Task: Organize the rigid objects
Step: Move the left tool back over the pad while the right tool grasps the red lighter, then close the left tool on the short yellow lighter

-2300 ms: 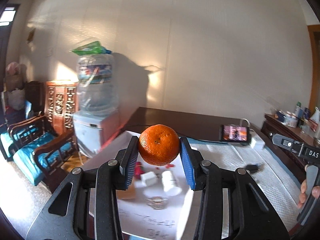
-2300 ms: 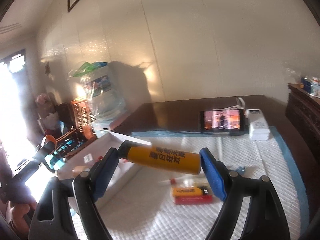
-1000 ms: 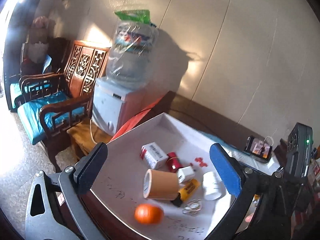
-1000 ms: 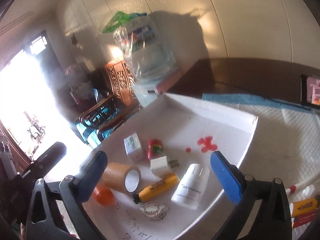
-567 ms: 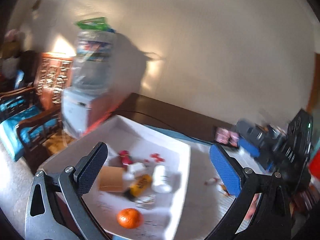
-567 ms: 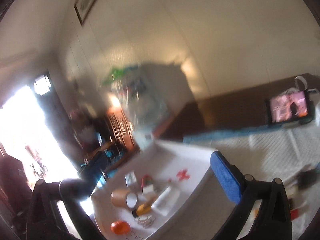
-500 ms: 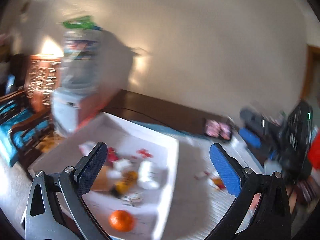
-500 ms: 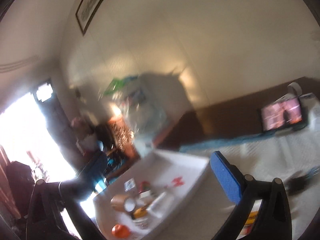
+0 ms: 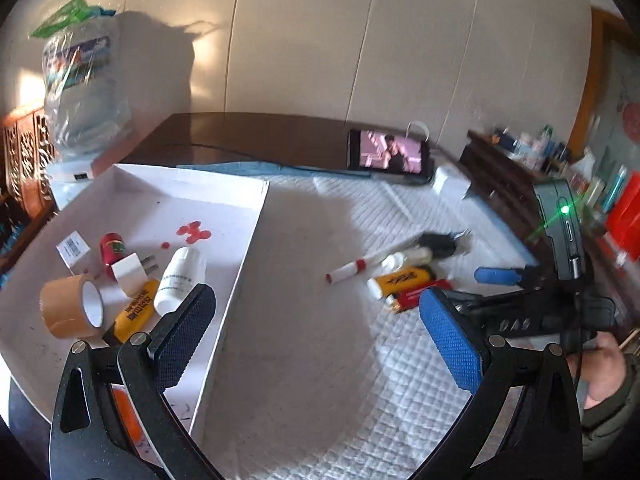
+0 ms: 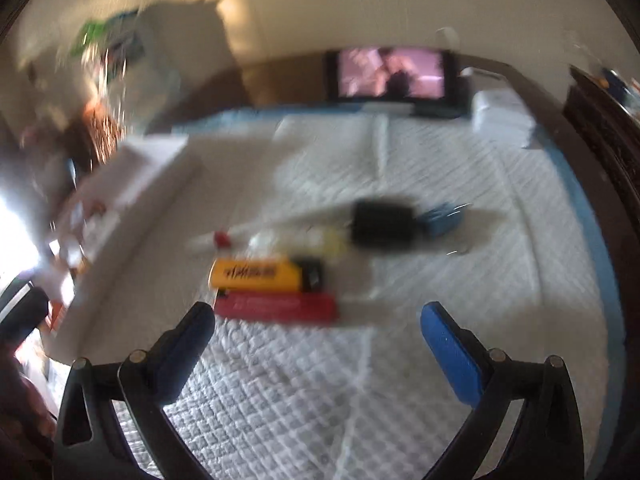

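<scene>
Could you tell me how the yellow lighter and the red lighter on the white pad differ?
The yellow lighter has dark lettering along its body; the red lighter shows none that can be read. The yellow lighter ends in a black cap at its right, while the red lighter looks red along its whole visible length. The yellow lighter lies farther from the right gripper, the red lighter nearer. Both lie flat, side by side, on the pad.
</scene>
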`<state>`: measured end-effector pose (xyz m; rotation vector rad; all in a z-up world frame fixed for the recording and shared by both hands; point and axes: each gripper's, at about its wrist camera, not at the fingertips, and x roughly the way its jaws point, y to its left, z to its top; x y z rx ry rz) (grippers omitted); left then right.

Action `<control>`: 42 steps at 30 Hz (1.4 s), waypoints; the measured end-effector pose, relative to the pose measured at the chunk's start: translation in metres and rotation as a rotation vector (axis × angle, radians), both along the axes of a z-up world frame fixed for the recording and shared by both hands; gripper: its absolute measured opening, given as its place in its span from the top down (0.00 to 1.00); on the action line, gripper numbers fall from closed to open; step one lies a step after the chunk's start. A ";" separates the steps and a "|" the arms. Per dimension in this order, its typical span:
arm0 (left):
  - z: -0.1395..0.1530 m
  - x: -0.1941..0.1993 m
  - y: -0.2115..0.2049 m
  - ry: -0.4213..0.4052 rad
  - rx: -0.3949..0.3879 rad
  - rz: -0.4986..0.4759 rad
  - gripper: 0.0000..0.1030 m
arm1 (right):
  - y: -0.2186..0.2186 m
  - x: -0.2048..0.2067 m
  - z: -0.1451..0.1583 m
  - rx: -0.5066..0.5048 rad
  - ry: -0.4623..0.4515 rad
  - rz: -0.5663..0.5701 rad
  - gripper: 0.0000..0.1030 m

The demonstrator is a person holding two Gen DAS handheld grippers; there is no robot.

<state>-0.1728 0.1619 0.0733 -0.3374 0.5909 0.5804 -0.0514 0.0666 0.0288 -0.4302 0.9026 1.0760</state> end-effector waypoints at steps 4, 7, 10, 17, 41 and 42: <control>-0.005 0.009 -0.001 0.063 0.038 0.026 0.00 | 0.024 -0.021 -0.004 -0.077 -0.118 0.015 0.00; -0.008 0.016 0.000 0.075 0.032 0.033 0.00 | 0.028 -0.020 -0.014 -0.101 -0.115 0.019 0.01; -0.012 0.030 0.001 0.081 -0.008 0.012 0.00 | 0.014 -0.017 -0.015 -0.057 -0.117 0.039 0.21; -0.026 0.068 -0.016 0.135 -0.020 -0.108 0.00 | -0.055 0.047 -0.005 0.075 0.011 -0.123 0.21; -0.047 0.140 -0.016 0.221 -0.068 -0.206 0.18 | -0.085 0.071 -0.007 0.183 0.113 -0.152 0.19; -0.048 0.143 -0.014 0.230 -0.079 -0.240 0.18 | -0.087 0.071 -0.007 0.190 0.121 -0.153 0.19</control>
